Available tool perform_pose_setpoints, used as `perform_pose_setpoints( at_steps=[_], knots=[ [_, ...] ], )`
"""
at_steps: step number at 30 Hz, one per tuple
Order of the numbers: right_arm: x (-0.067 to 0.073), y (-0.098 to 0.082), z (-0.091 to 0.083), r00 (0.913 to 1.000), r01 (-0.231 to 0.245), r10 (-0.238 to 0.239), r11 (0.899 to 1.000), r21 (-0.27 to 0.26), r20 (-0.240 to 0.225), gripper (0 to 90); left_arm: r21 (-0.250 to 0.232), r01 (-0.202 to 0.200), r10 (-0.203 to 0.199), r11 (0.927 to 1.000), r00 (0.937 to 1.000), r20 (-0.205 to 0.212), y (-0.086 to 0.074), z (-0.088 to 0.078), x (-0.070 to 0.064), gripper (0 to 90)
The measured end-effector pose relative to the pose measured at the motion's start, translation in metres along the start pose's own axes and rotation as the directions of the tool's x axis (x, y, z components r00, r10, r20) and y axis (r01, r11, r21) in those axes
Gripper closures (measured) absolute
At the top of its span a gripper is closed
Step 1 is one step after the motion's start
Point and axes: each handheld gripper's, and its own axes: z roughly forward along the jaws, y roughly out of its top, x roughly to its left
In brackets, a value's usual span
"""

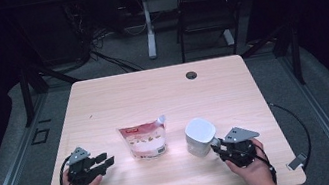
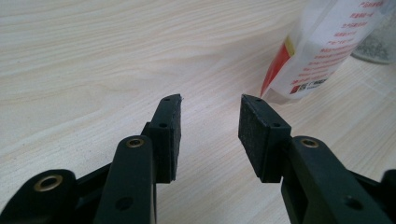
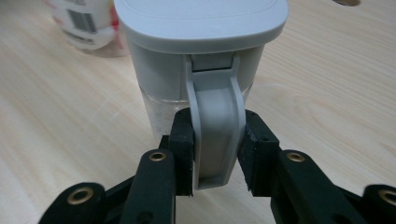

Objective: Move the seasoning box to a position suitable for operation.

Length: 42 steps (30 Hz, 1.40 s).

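My right gripper has its two black pads pressed on the grey handle of the jug — one pad on each side, tight against it. The jug stands upright on the table, near the front edge and toward the right side. It has a flat grey lid on top, shut. Below the grey part the wall is see-through, and I cannot tell what is inside, if anything.

My left gripper sits near the front left corner of the table. Its jaws are about half open, and there is only bare wood between them. It holds nothing.

The pouch stands on the table between my two grippers, a bit closer to the front edge than to the back one. It is white with a red band and a small spout at the top corner. In the left gripper view the pouch is ahead and off to one side, apart from the pads — near, but not touching. Its top looks closed, so I cannot see what is in it.
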Motion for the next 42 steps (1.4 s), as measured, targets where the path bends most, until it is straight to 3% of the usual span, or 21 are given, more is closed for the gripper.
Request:
perform_pose_setpoints(
  at_steps=[6,12,18,29,35,42],
  knots=[
    [0.011,-0.001,-0.003,0.9986,0.030,-0.029,1.000,0.009,-0.044,69.0,-0.004,0.001,-0.001,1.0000,1.0000,-0.002,0.000,0.000,0.000,59.2],
    [0.013,-0.005,-0.008,0.9971,0.040,-0.039,0.999,0.007,-0.065,68.8,-0.003,0.001,-0.001,1.0000,1.0000,-0.002,0.000,-0.001,0.000,59.2],
    [0.007,-0.012,-0.013,0.9992,0.009,-0.010,1.000,-0.011,-0.039,61.5,0.000,0.001,-0.001,1.0000,1.0000,-0.004,0.000,0.000,0.000,59.0],
    [-0.005,-0.014,-0.018,0.9988,-0.046,0.047,0.999,-0.018,0.014,62.3,0.000,0.002,-0.002,1.0000,1.0000,-0.004,0.000,0.000,0.000,58.9],
    [-0.014,-0.016,-0.021,0.9938,-0.111,0.111,0.993,-0.042,0.009,61.6,-0.001,0.002,-0.002,1.0000,1.0000,-0.005,0.000,0.000,0.001,58.7],
    [-0.017,-0.017,-0.027,0.9916,-0.129,0.129,0.990,-0.049,0.001,63.4,-0.010,0.007,-0.007,0.9999,0.9999,-0.008,-0.001,0.000,0.001,58.6]
  ],
)
